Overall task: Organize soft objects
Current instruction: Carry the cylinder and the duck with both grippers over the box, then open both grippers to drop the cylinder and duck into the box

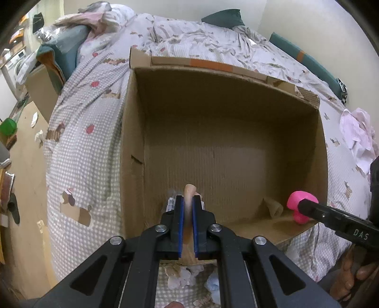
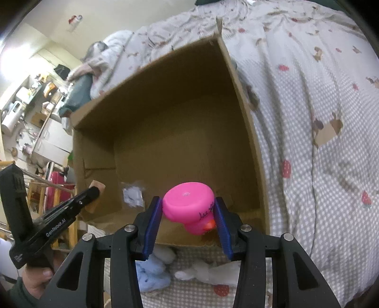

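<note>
An open cardboard box (image 1: 236,151) lies on the bed, also in the right wrist view (image 2: 180,123). My left gripper (image 1: 188,201) is shut on a tan soft object (image 1: 190,192) over the box's near edge; in the right wrist view it sits at the left (image 2: 94,189). My right gripper (image 2: 188,208) is shut on a pink rubber duck (image 2: 189,206), held upside down over the box's near wall; the duck shows at the right of the left wrist view (image 1: 299,203). A blue plush (image 2: 151,272) and a white plush (image 2: 213,272) lie on the bed below the box.
The bed has a grey checked quilt (image 1: 90,151) with strawberry prints. Pink-white cloth (image 1: 357,135) lies at its right side. Teal pillows (image 1: 223,17) sit at the far end. A small white wrapper (image 2: 132,195) lies inside the box. Cluttered shelves (image 2: 30,106) stand on the left.
</note>
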Available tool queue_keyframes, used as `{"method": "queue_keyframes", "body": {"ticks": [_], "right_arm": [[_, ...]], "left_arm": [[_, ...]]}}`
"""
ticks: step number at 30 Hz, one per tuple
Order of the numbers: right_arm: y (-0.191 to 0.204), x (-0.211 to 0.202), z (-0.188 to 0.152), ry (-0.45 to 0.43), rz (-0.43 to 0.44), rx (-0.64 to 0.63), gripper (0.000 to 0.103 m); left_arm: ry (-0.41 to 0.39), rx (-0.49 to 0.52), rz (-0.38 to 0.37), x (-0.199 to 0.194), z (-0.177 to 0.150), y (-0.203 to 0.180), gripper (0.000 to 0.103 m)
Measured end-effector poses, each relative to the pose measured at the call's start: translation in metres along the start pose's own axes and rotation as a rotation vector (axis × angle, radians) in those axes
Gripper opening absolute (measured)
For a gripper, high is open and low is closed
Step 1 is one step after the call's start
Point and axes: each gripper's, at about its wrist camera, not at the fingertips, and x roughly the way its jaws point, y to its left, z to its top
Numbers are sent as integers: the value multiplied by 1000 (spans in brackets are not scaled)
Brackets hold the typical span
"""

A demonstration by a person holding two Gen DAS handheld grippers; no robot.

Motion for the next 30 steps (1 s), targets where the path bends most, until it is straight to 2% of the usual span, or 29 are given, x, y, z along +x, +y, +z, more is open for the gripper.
{"method": "queue_keyframes", "body": {"ticks": [4,11,13,17,23,24,25,26,27,29,30], "right_arm": [[3,6,0,10,-28,-9,47],[3,6,1,-2,-18,1,47],[1,5,1,-6,-15,9,47],[-10,0,1,-32,-45,26,47],[-15,-1,1,-38,-9,58,47],[-14,-1,1,-40,-3,53,47],[-12,-2,1,-43,3,48,47],[-11,-3,1,-47,13,44,48],[-11,-3,1,-48,26,43,50],[-10,-4,1,-52,56,51,71],[-10,-5,1,-57,62,58,72]], "left_arm": [[0,-5,-4,0,-2,1,5],[-31,3,7,-4,-2,0,6],[-33,3,12,-4,-3,0,12],[-40,-8,13,-7,-2,1,14],[-48,-9,9,-9,-1,1,31],[-48,-9,7,-9,-1,0,42],[-49,-8,6,-10,-1,0,57],[-53,-5,6,-11,-1,-1,63],[-58,-2,5,-12,-1,-2,67],[-62,16,2,-13,-2,-5,68],[-62,25,-5,-14,-2,-7,68]]}}
